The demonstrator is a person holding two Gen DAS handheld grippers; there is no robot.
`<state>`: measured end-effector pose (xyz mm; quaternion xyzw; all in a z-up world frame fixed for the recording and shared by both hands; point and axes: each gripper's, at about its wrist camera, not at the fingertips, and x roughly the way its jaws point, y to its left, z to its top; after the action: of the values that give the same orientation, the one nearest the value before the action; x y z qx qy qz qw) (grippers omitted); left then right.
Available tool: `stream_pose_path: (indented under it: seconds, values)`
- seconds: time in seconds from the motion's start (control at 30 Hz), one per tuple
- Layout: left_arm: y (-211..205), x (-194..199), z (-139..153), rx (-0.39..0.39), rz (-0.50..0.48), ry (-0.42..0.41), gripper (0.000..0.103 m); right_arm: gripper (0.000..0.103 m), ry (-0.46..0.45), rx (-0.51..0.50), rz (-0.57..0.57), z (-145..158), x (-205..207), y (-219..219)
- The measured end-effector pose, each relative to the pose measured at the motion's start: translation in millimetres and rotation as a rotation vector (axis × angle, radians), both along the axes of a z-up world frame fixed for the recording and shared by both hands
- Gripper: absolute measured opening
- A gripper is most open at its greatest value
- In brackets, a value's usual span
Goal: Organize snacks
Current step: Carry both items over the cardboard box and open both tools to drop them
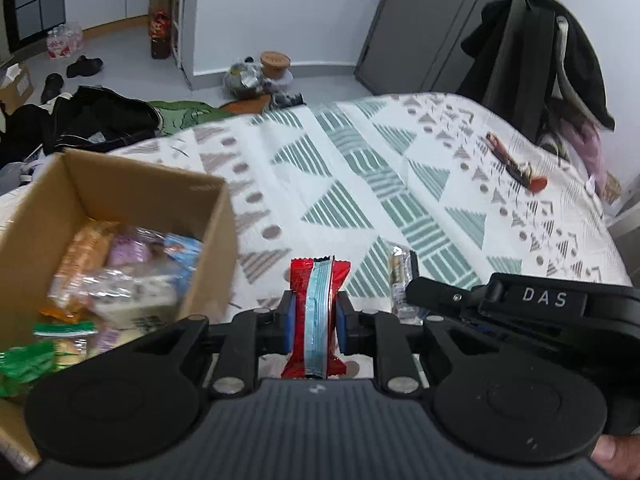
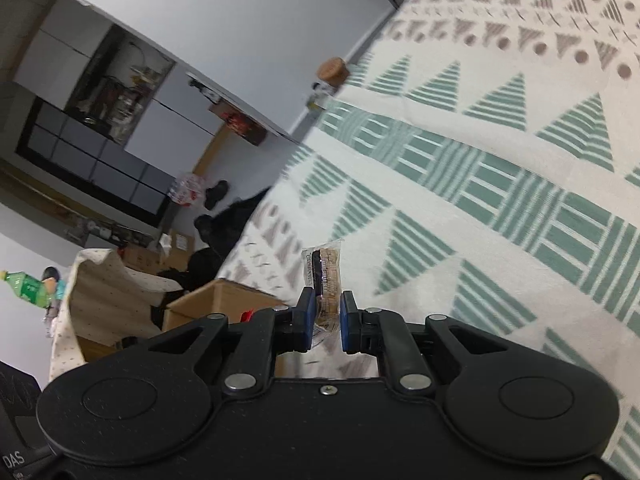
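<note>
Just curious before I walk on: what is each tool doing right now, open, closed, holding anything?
Left tool: closed on a red snack packet.
Right tool: around a clear-wrapped snack; whether it grips cannot be told.

A lived-in bedroom of a home. Bed spread with a white cover patterned in green and grey triangles; dark coats hung on a stand beside it; black shoes and heaped clothes on the grey floor; a pack of water bottles by a dark cabinet; cardboard box of snacks on the bed.
</note>
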<state>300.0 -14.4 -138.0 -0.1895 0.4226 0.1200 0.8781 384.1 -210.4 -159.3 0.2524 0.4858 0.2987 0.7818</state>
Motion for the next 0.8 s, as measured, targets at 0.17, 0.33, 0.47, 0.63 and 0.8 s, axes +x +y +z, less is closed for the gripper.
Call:
stream_pose_path:
  seconds: [0.17,0.33,0.47,0.63,0.8]
  values:
    - [15.8,-18.1,23.3,-0.018,0.000,-0.052,0.019,0.013,-0.057,0.024,0.011,22.1,-12.6,14.1]
    - [44.8,-36.6,38.7,-0.036,0.029,-0.086,0.019,0.013,-0.100,0.004,0.032,39.3,-30.3,29.8]
    - [69.9,-50.9,48.7,-0.040,0.052,-0.099,0.019,0.013,-0.122,0.000,0.047,49.8,-44.8,43.7]
    - [103.5,-67.7,60.0,-0.056,0.077,-0.107,0.019,0.013,-0.133,0.011,0.078,56.8,-59.1,66.0]
    - [129.0,-76.9,69.3,-0.072,0.089,-0.116,0.019,0.013,-0.158,0.026,0.106,68.1,-73.6,83.9]
